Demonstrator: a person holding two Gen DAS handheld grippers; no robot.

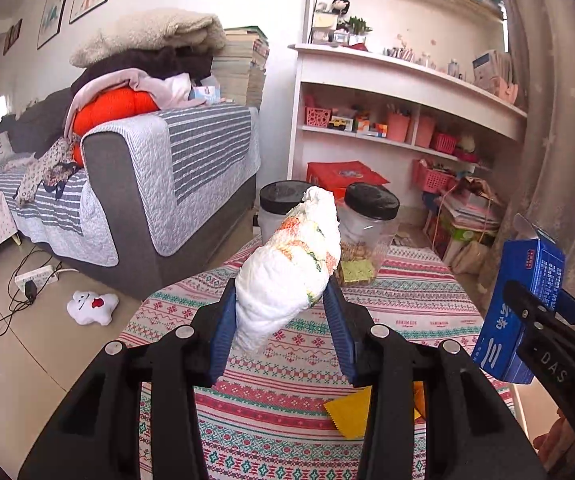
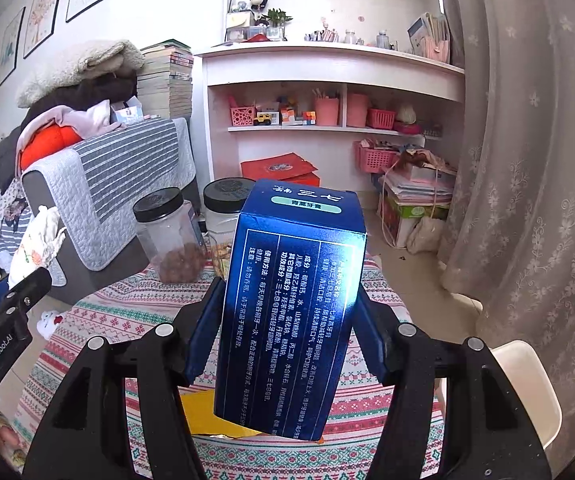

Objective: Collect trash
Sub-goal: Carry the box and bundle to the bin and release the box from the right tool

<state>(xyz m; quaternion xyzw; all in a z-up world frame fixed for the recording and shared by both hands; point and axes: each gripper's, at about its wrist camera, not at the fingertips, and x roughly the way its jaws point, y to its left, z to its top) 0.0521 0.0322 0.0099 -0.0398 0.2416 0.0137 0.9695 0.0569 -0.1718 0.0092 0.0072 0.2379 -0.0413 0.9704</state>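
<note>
Left gripper (image 1: 283, 312): blue pads closed partway on a crumpled white paper towel wad with orange and green print (image 1: 287, 264), gripped at its lower half, upper end sticking up past the fingertips. Raised clear of the round table under a red, green and white patterned cloth (image 1: 403, 292). Beyond the fingertips, on the cloth: two clear plastic jars with black lids (image 1: 371, 224), side by side. Below and right of the jaws, flat on the cloth: a yellow paper scrap (image 1: 347, 412).

Right gripper (image 2: 287, 312): blue pads closed about halfway on a tall dark blue cardboard box with white print (image 2: 287, 312), held upright, clamped on both long sides, lifted off the cloth. Beneath the box: the same yellow scrap. Right of the jaws, beside the table: a cream plastic stool seat (image 2: 527, 384).
</note>
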